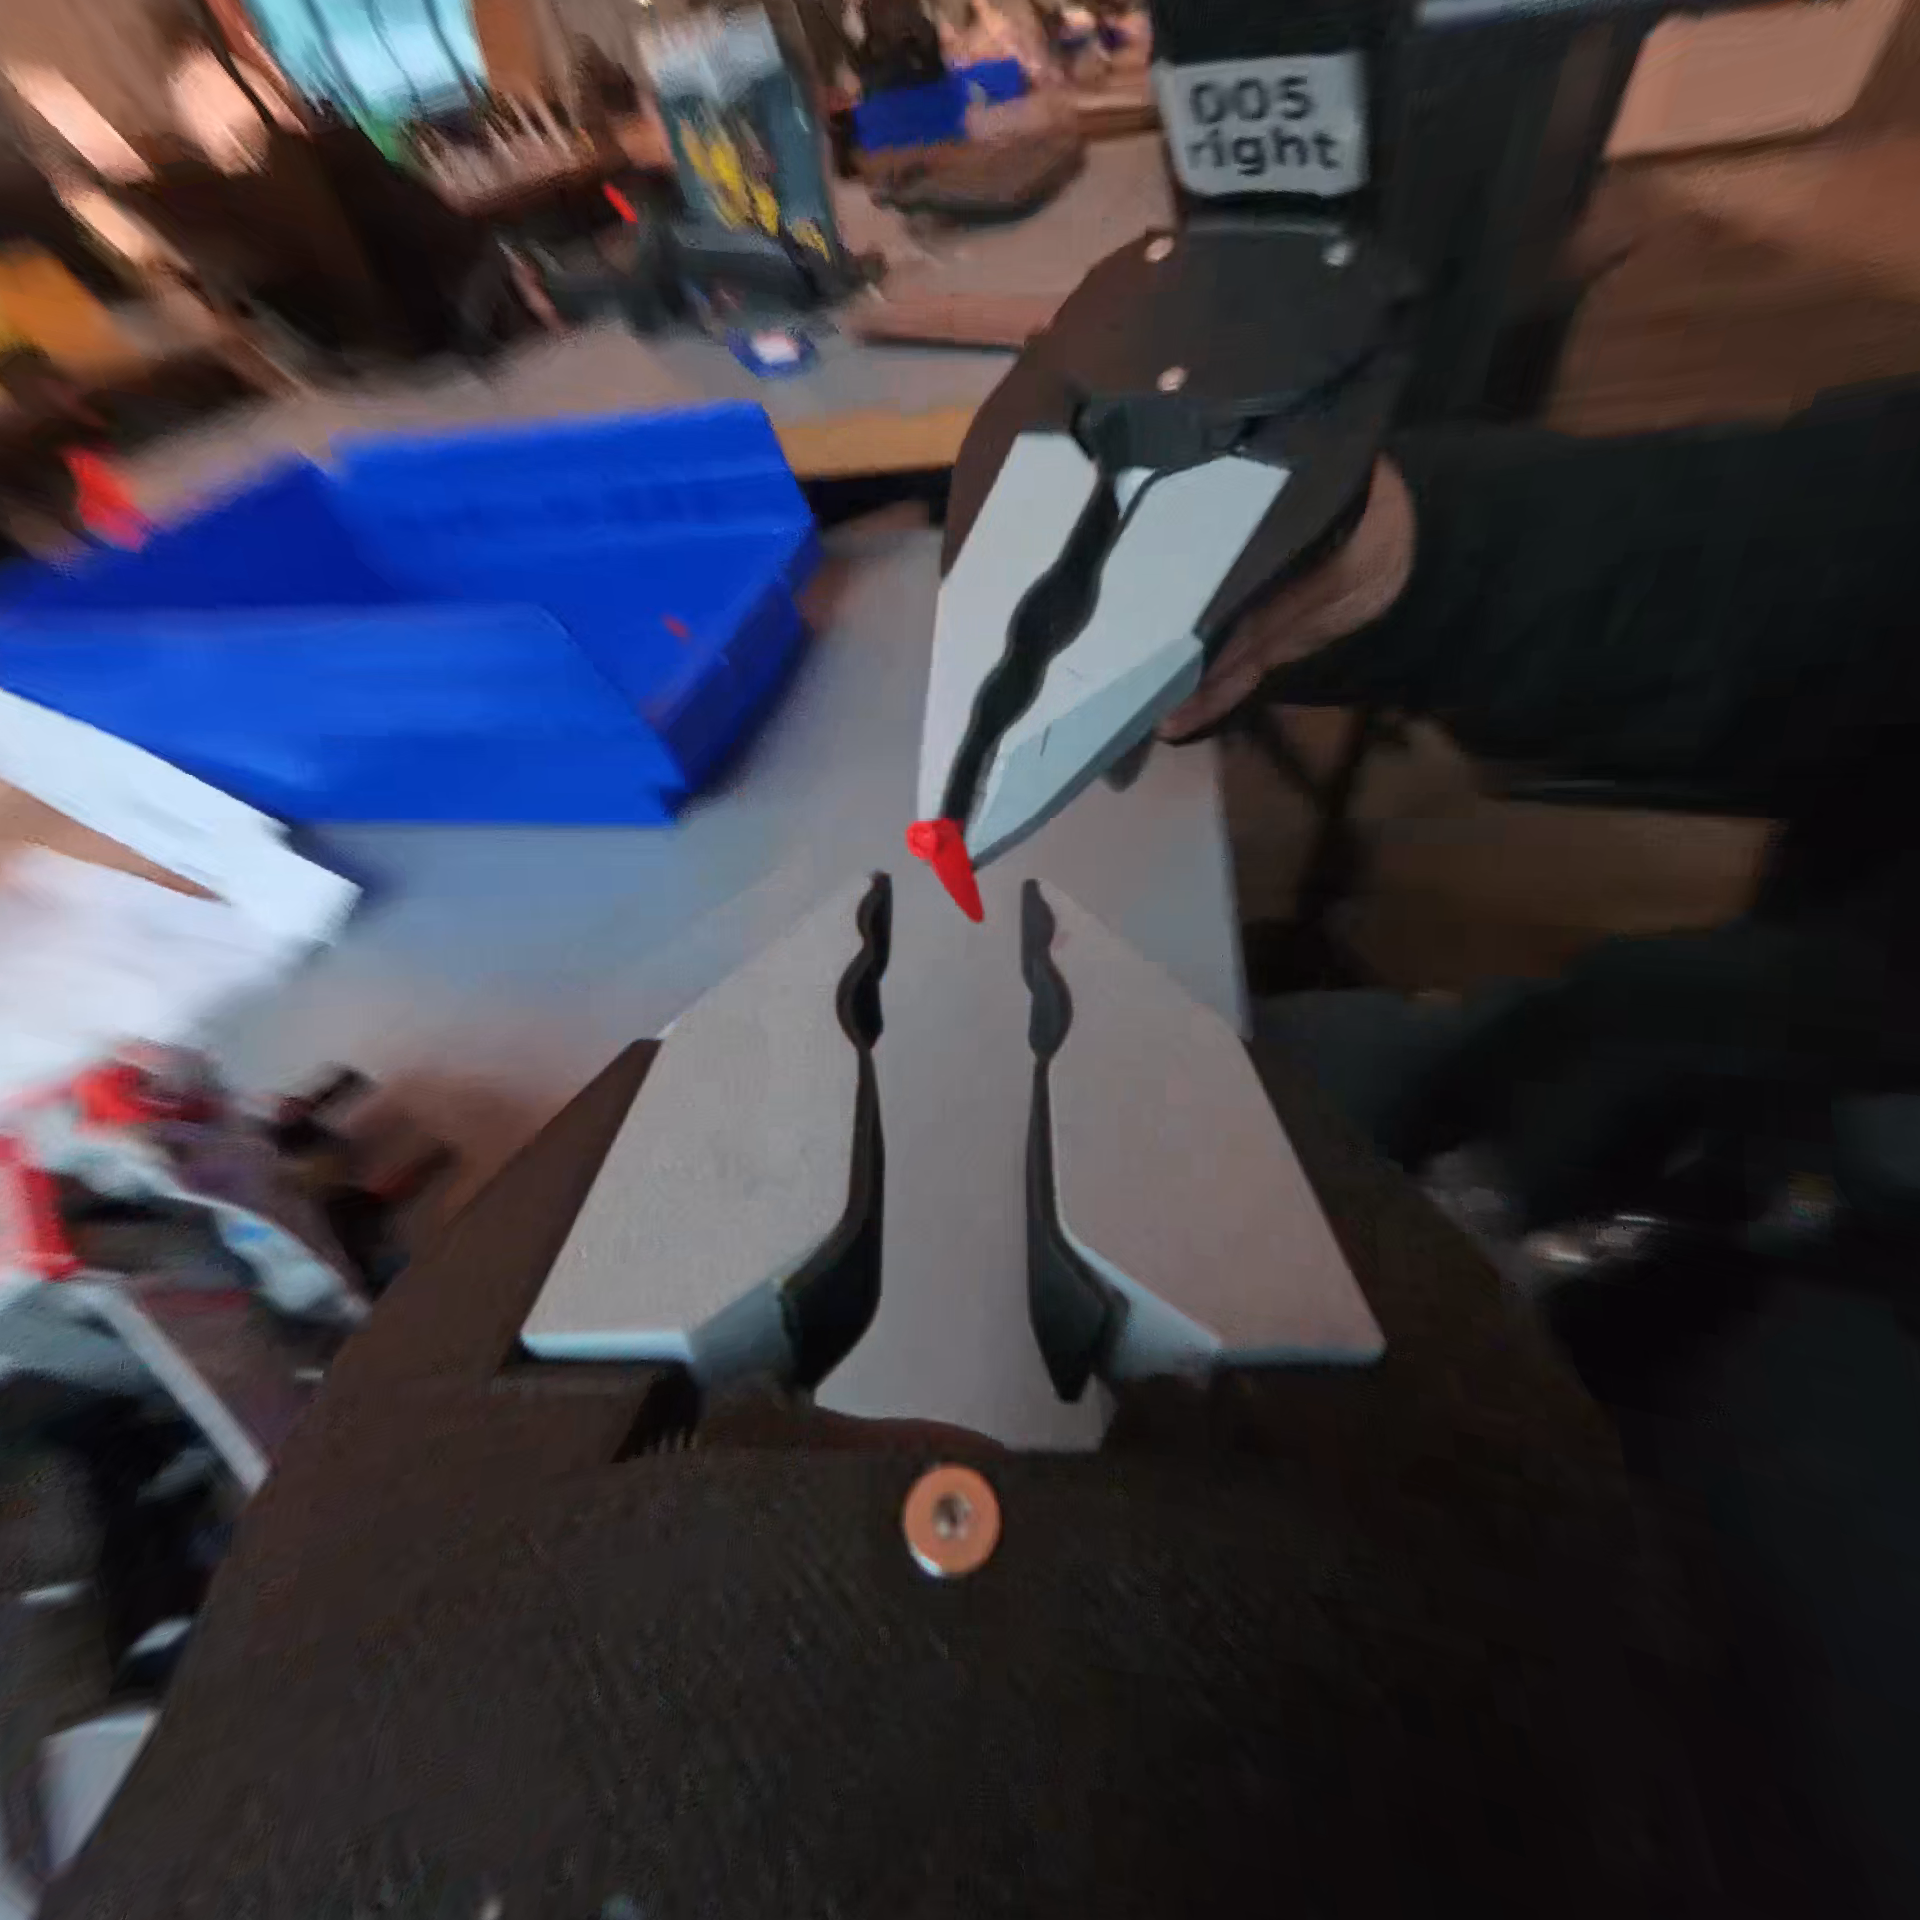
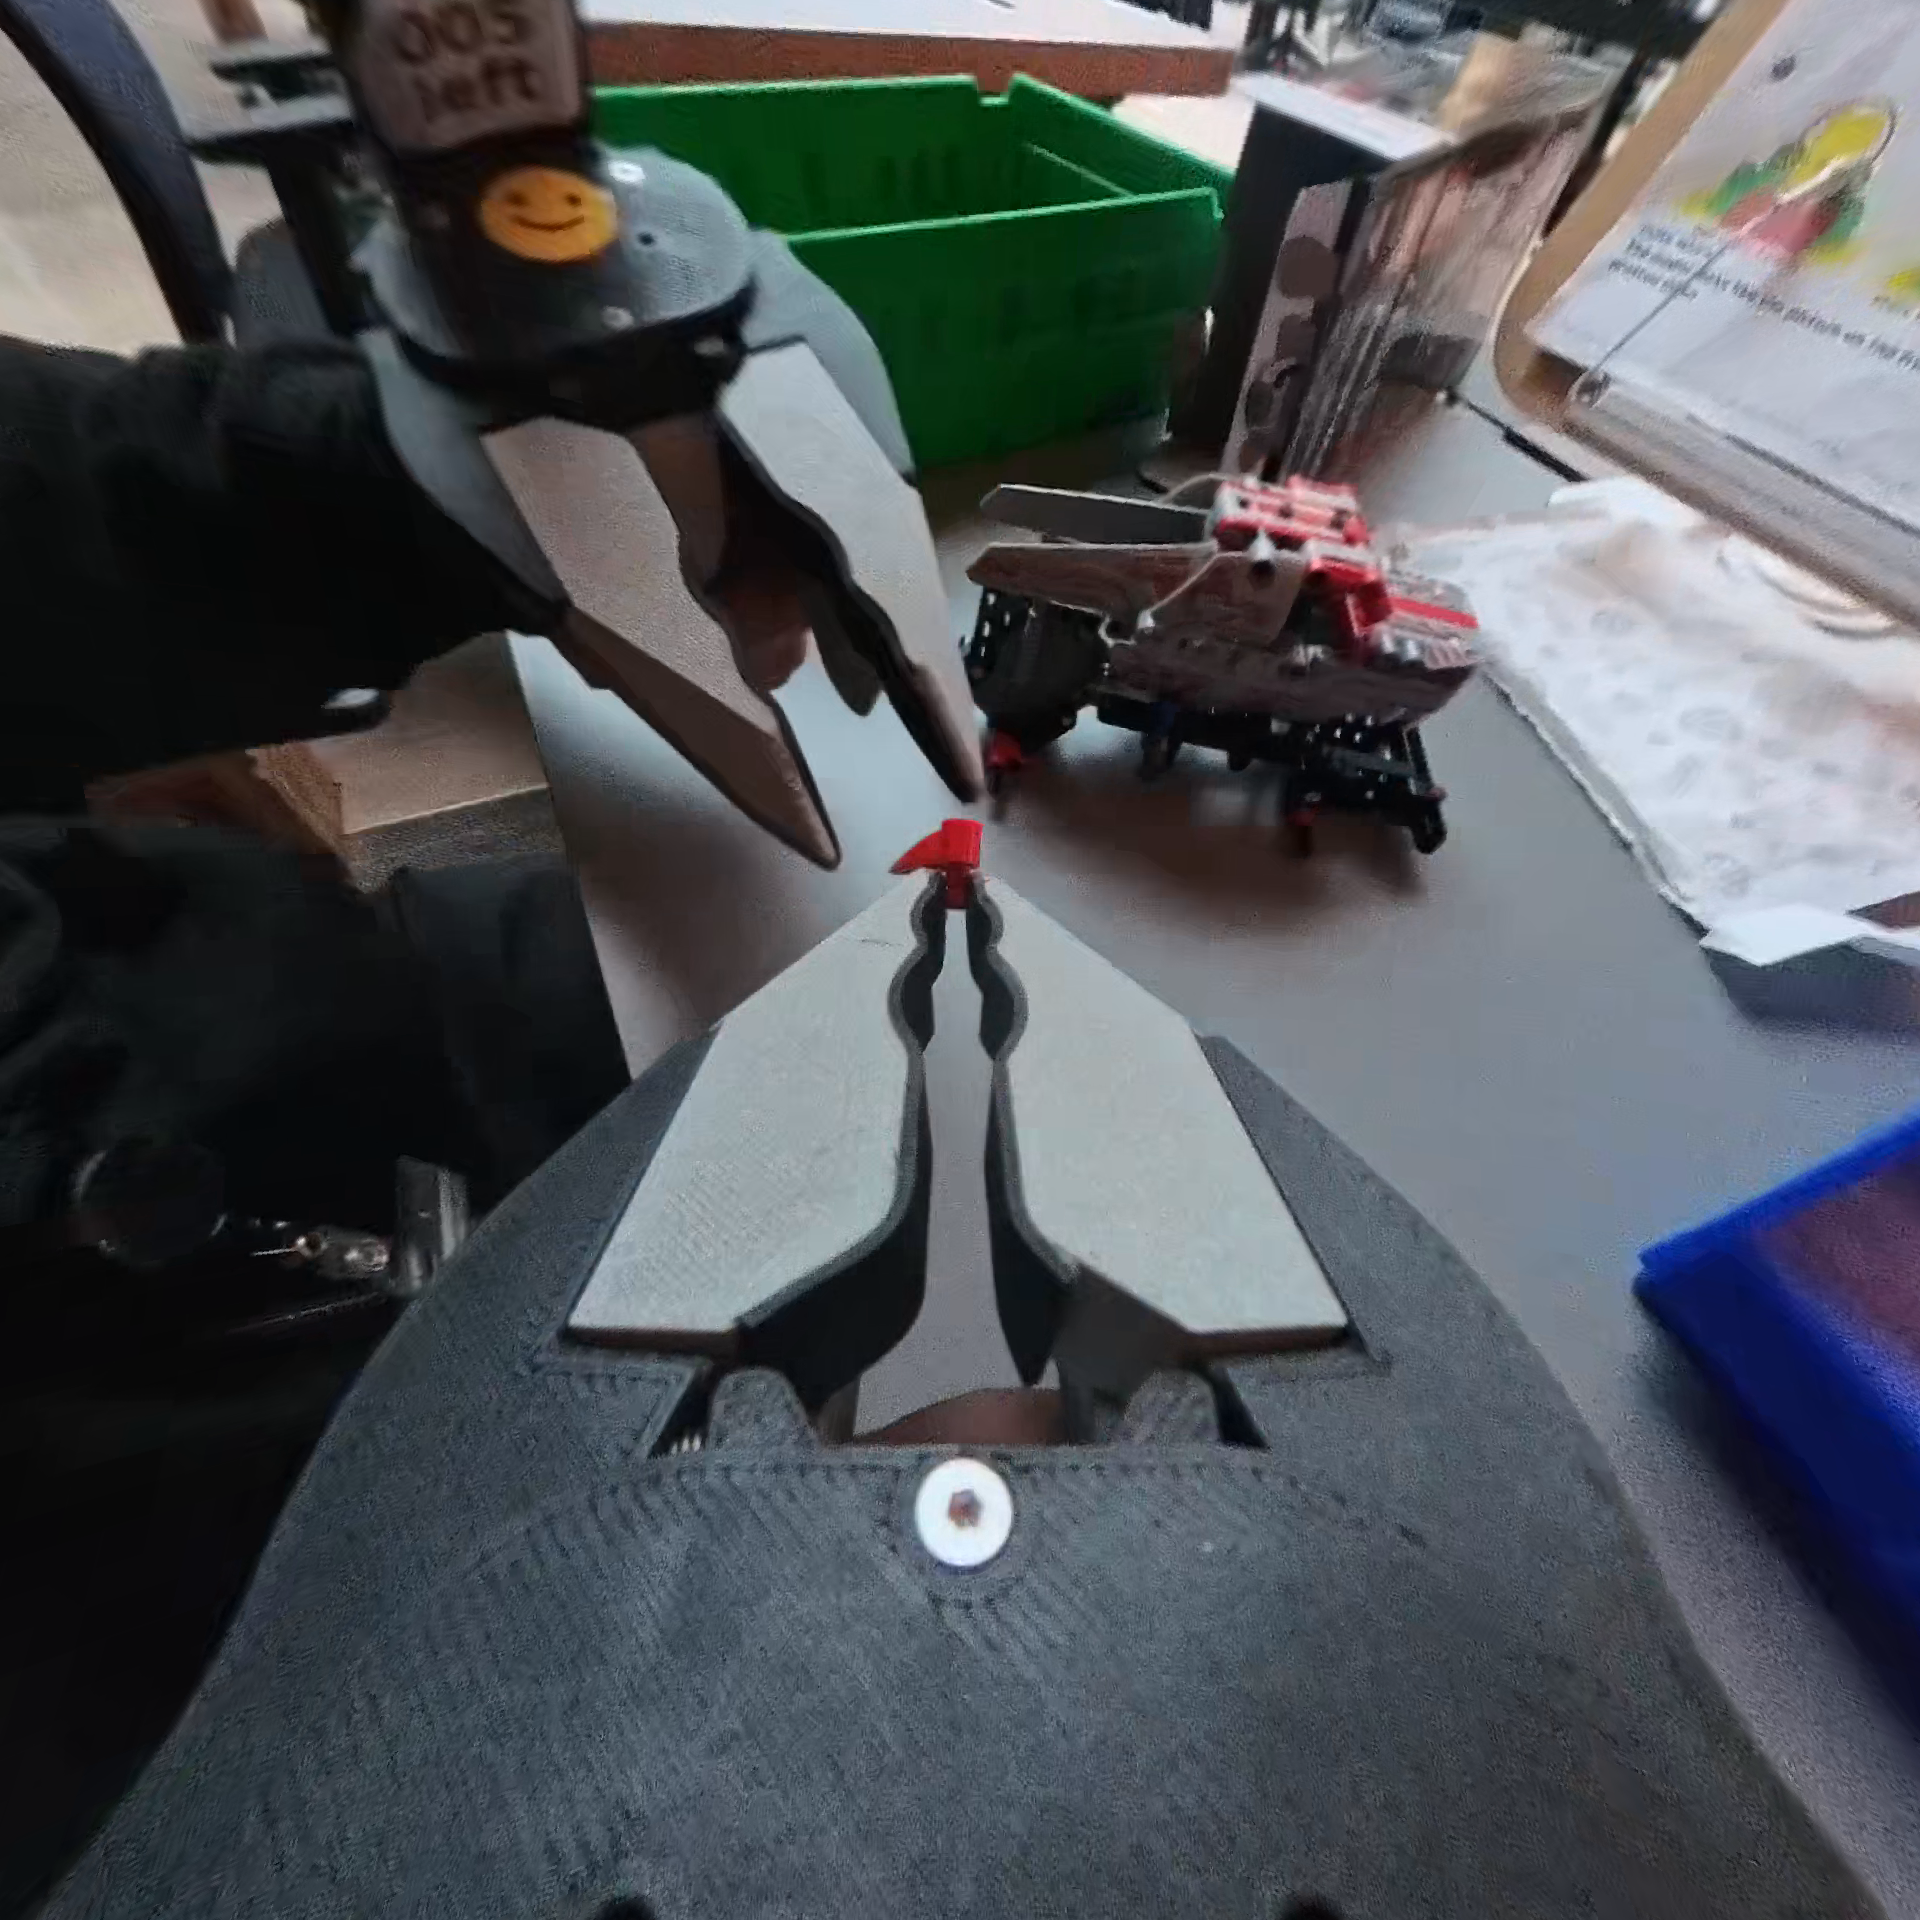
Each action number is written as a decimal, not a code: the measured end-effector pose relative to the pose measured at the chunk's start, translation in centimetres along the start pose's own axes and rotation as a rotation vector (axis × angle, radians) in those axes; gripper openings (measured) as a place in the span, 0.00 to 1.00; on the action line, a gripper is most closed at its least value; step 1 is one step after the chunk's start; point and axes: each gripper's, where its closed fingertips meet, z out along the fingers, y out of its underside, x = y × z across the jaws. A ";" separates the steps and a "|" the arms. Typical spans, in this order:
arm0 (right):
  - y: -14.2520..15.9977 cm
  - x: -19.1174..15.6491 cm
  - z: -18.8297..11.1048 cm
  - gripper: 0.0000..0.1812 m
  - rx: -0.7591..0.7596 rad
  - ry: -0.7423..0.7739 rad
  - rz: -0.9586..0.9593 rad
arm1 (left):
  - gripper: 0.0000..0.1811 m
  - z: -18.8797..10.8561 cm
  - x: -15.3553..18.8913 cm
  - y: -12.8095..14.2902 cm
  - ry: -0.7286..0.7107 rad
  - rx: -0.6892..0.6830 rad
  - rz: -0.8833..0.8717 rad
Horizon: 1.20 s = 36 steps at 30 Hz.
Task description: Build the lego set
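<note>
Cluttered workshop table [image 2: 1299, 1039], dark matte top, bins and paper all round. Going left to right in the right wrist view: person's black sleeve [image 2: 156, 540], then left hand-held gripper [image 2: 904, 826] coming in from upper left, jaws parted narrow, nothing between them, tips just beside the part. Centre: right hand-held gripper [image 2: 951, 902] pinched tight on a small red lego piece [image 2: 940, 847], gripping it by its lower stub; the wedge-shaped top sticks out past the tips. Behind: green bin [image 2: 997, 281]. Right of centre: part-built lego model [image 2: 1226, 634], grey and red on a black frame, sitting on the table well apart from both grippers. Far right: white sheets and instruction pages [image 2: 1714, 675], blue bin [image 2: 1808, 1340] at the edge.

Left wrist view agrees: red piece hangs pointed-end down, just ahead of the empty left tips. Background is motion-blurred, blue bins only.

Handling, my read: the piece is tiny, light, rigid, smooth plastic. It will likely twist or pop out of a tip pinch if bumped. Looks like a handover or regrip. Left should take the exposed wedge on its flat sides, square on, before right lets go. The model looks fragile-ish; brace it when pressing the piece on.
</note>
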 end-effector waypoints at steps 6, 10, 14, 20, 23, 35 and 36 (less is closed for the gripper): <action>-0.6 -1.4 0.1 0.00 0.026 0.012 -0.150 | 0.12 0.1 1.1 0.1 0.143 0.009 -0.210; -0.4 -1.7 0.2 0.01 0.004 0.037 -0.242 | 0.03 -0.2 1.0 -0.1 0.167 0.031 -0.251; 0.1 -1.1 0.5 0.01 -0.042 0.113 -0.333 | 0.02 0.2 0.5 0.4 0.130 0.009 -0.276; -0.8 0.7 0.0 0.01 -0.078 0.376 -0.600 | 0.00 -0.3 -0.7 -1.3 0.207 0.181 -0.661; -0.1 1.3 0.3 0.00 -0.134 0.465 -0.785 | 0.00 -1.5 -2.0 -2.8 0.263 0.321 -0.871; -1.1 0.9 0.2 0.00 -0.043 0.377 -0.583 | 0.12 0.3 -0.9 0.2 0.201 0.103 -0.659; -1.3 0.4 0.3 0.00 -0.025 0.339 -0.557 | 0.13 0.4 -0.6 0.2 0.204 0.096 -0.636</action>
